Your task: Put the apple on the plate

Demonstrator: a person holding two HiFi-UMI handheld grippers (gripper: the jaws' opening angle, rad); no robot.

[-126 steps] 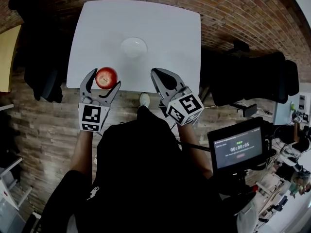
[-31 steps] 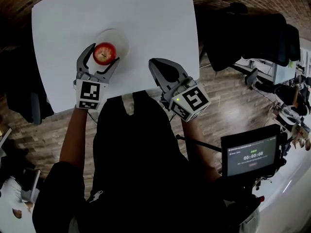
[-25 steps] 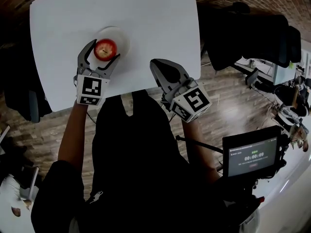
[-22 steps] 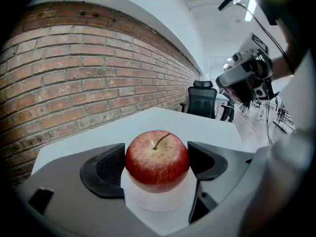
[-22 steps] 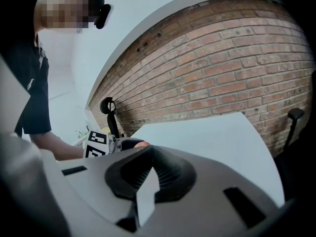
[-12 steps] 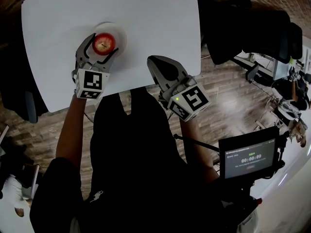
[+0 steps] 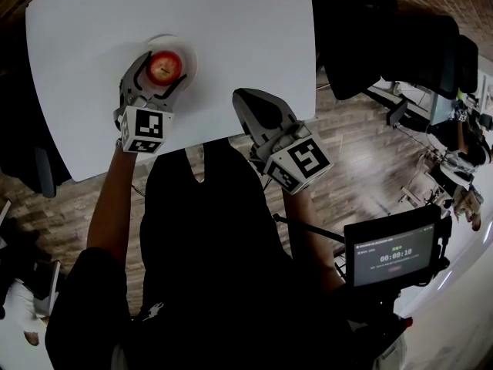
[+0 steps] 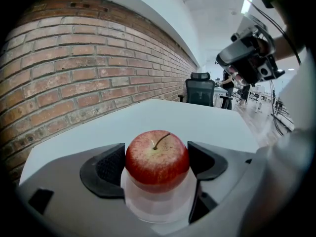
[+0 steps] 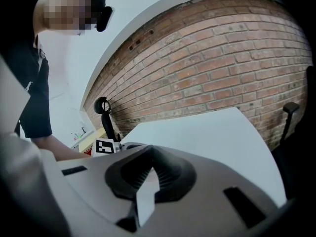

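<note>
A red apple (image 7: 164,67) with a short stem sits between the jaws of my left gripper (image 7: 165,66), directly over the small white plate (image 7: 189,52) on the white table (image 7: 231,21). In the left gripper view both pads touch the sides of the apple (image 8: 157,157), and its underside meets the plate (image 8: 158,206); the left gripper (image 8: 157,163) is shut on it. My right gripper (image 7: 240,96) hovers shut and empty near the table's front edge, to the right of the plate. Its jaws (image 9: 148,154) meet at the tips.
Black office chairs (image 7: 393,45) stand off the table's right side on the wooden floor. A small screen with a timer (image 7: 393,251) sits low at the right. A brick wall (image 8: 74,68) runs behind the table.
My left gripper carried the apple from the table's near edge to the plate, and over the last second it settled lower onto it. The right gripper barely moved.
</note>
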